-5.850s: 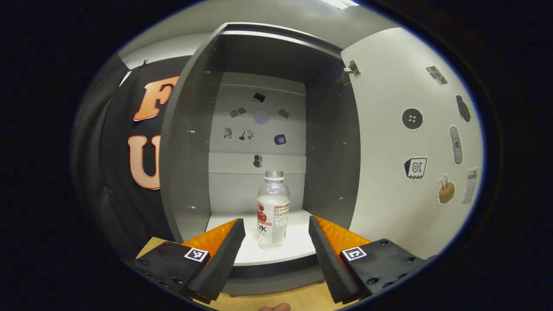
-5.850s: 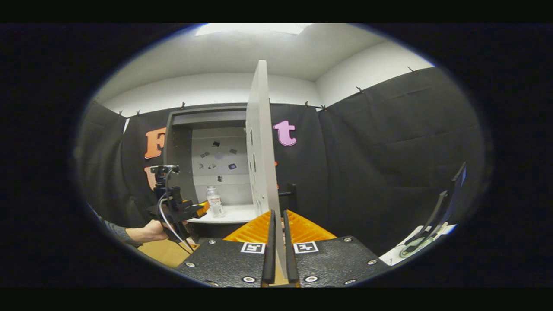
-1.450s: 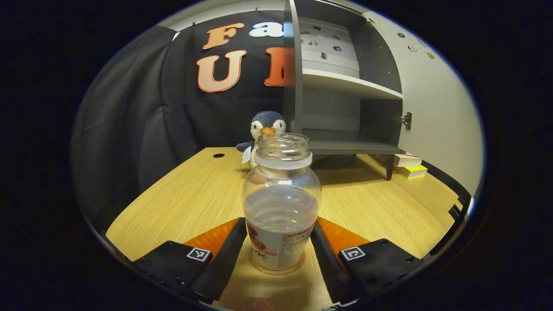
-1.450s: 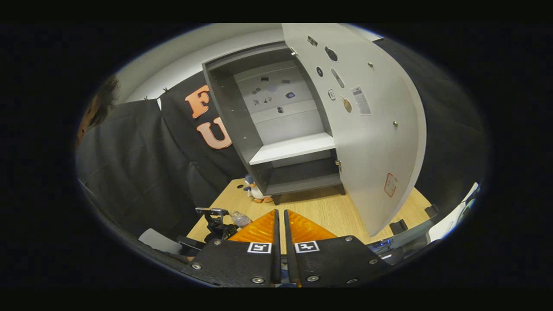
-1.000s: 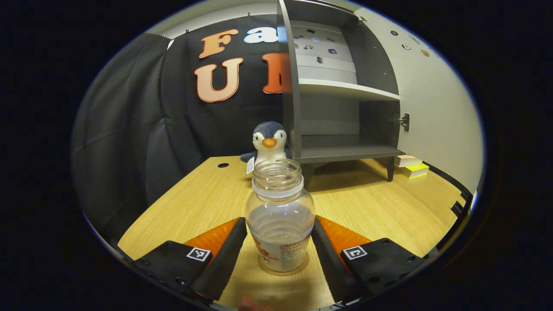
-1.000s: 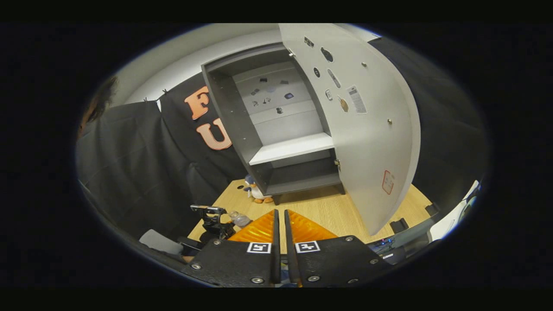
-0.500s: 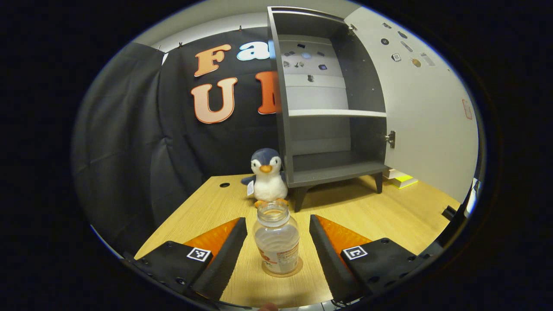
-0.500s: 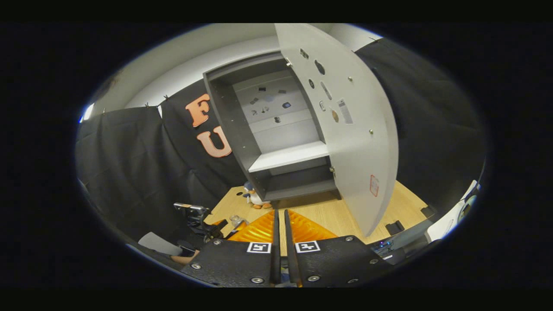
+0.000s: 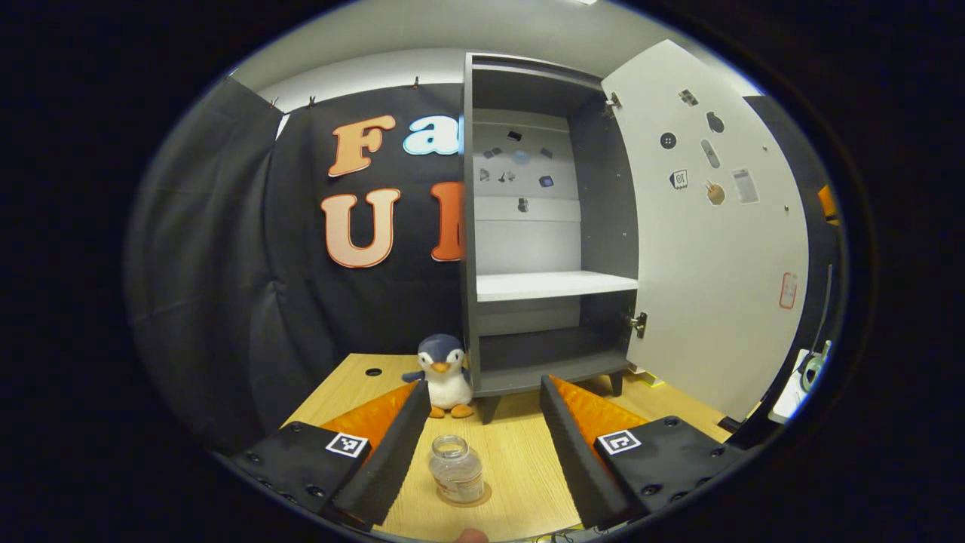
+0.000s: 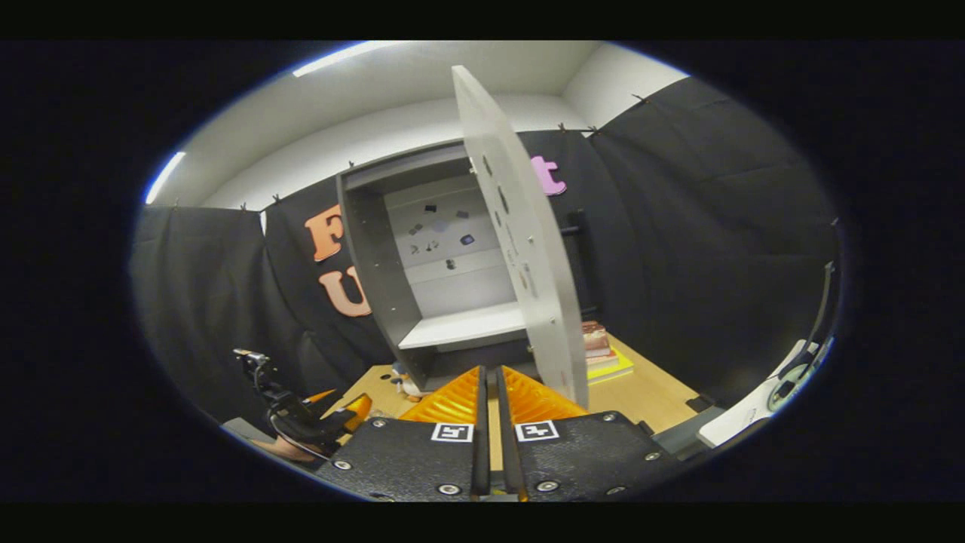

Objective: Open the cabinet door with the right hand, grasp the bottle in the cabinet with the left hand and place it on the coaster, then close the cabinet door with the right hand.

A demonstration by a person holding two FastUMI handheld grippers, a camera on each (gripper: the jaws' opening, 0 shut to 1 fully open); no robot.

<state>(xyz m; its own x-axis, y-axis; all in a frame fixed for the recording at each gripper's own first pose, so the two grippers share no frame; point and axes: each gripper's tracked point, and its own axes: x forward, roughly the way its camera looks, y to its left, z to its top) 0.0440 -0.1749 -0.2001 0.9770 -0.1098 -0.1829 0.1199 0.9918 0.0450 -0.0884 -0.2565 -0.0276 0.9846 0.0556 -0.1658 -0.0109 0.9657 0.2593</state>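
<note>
The bottle [image 9: 456, 469] stands upright on the coaster [image 9: 476, 498] on the worktop [image 9: 520, 460], free between the left gripper's [image 9: 479, 430] spread jaws. The cabinet [image 9: 528, 226] door [image 9: 716, 249] hangs open. The right gripper [image 10: 488, 422] has its jaws pressed nearly together, seemingly on nothing. A penguin [image 9: 445, 373] sits by the cabinet.
</note>
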